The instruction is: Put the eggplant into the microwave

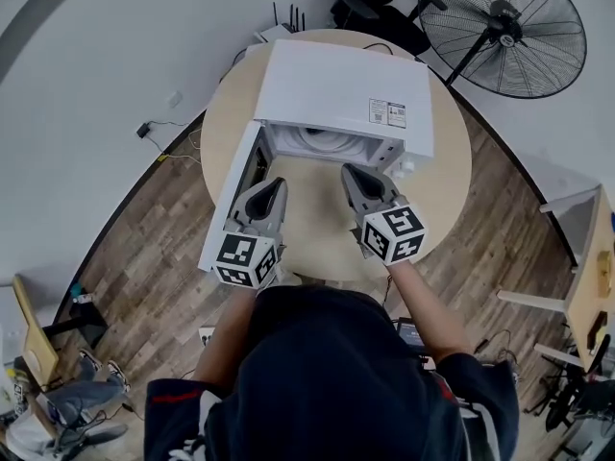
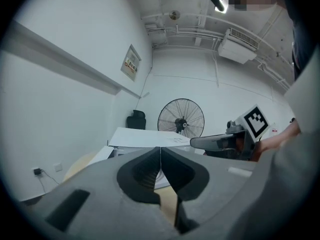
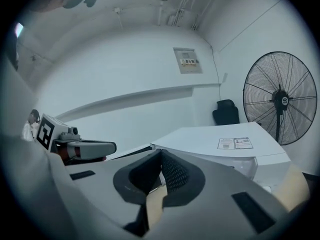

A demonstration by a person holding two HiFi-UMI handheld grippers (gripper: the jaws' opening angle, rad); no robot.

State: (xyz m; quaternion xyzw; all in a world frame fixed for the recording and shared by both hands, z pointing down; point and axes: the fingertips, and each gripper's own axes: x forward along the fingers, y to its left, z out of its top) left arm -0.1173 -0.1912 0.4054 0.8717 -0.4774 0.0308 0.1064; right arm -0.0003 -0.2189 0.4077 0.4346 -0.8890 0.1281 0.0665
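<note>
Left tool (image 1: 277, 185) & right tool (image 1: 350, 171) both pinched closed, empty. No eggplant in view; microwave (image 1: 336, 89) dead ahead on worktop (image 1: 317, 233), door (image 1: 229, 205) open nr left tool.

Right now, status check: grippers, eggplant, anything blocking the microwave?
Left gripper shut, empty; right gripper shut, empty. Eggplant not visible in any view. Microwave door open, mouth unobstructed.

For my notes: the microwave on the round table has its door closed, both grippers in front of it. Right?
No. The head view shows the door open, swung to the left. The rest holds: microwave on the round table, left gripper and right gripper in front.
</note>
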